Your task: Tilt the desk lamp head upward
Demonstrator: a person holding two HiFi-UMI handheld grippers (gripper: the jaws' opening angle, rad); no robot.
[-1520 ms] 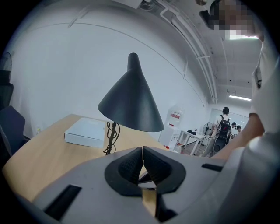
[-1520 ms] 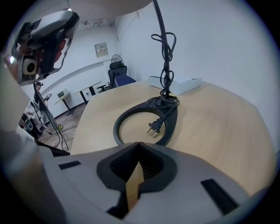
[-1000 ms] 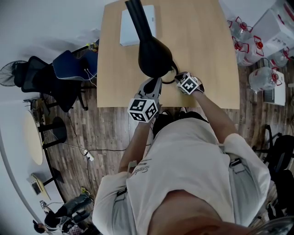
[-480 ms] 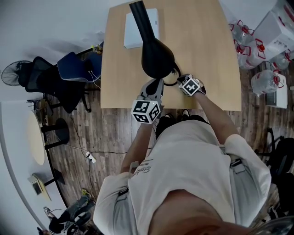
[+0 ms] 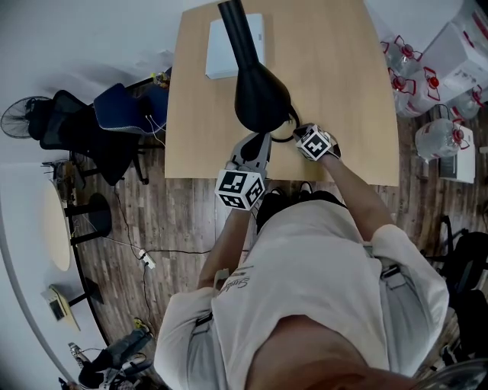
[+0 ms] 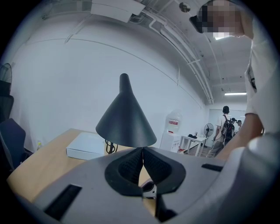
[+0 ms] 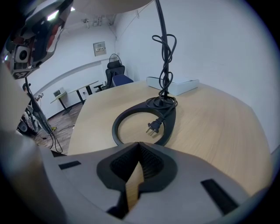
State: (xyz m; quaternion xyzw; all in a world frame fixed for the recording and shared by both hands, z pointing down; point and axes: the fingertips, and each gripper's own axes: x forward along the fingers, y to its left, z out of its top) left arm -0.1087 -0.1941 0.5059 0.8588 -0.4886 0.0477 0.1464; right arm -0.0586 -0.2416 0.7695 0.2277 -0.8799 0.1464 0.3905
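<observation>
A black desk lamp stands on the light wooden table [image 5: 343, 68]. Its cone head [image 5: 259, 95] hangs over the near edge, and its neck [image 5: 232, 23] runs to the far side. In the left gripper view the cone [image 6: 126, 118] rises just beyond my left gripper [image 6: 142, 157], which is shut with nothing in it. From above, the left gripper [image 5: 258, 137] sits right under the cone's near rim. My right gripper [image 5: 296, 131] is shut and empty at the cone's right side. It looks at the lamp's ring base [image 7: 144, 122], the plug [image 7: 153, 127] and the bundled cord [image 7: 164, 48].
A flat white box [image 5: 229, 46] lies on the table's far left part. Left of the table stand dark chairs [image 5: 122, 110]; right of it are water bottles [image 5: 435, 129]. People [image 6: 227, 129] stand far back in the left gripper view.
</observation>
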